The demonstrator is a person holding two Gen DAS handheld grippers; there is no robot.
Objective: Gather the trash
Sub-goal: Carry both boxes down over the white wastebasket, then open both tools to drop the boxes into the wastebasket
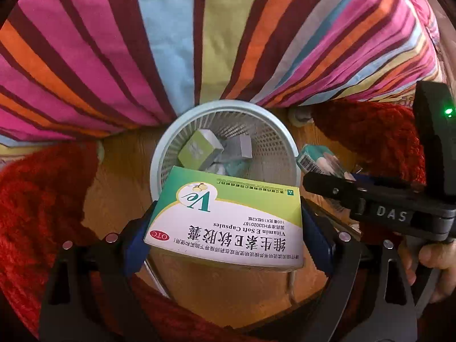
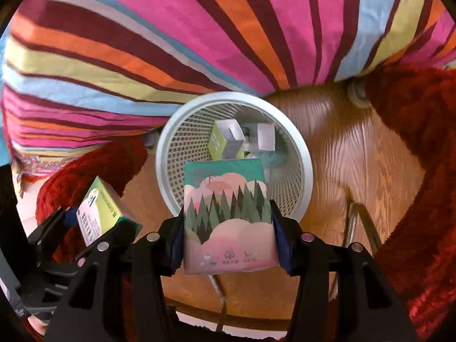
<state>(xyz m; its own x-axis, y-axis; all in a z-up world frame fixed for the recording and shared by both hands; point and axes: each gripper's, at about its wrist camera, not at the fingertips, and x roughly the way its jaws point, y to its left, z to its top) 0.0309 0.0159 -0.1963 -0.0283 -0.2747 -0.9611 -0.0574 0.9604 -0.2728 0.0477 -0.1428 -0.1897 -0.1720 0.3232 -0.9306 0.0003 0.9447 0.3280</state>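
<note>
A green and white vitamin E box [image 1: 228, 222] sits flat between the blue pads of my left gripper [image 1: 225, 228], which is shut on it above the near rim of a pale mesh waste basket [image 1: 273, 142]. My right gripper [image 2: 228, 228] is shut on a tissue pack with a forest print [image 2: 228, 216], held over the same waste basket [image 2: 182, 148]. Small boxes [image 1: 199, 148] and crumpled paper lie in the basket's bottom. The right gripper [image 1: 336, 182] with its pack shows at the right of the left wrist view. The vitamin box [image 2: 99, 213] shows at the left of the right wrist view.
The basket stands on a wooden floor [image 2: 356, 156] against a striped bedcover [image 1: 199, 34]. Red fluffy fabric [image 1: 37, 199] lies on both sides of it. A metal frame leg [image 2: 359, 222] crosses the floor at lower right. A hand [image 1: 433, 262] grips the right tool.
</note>
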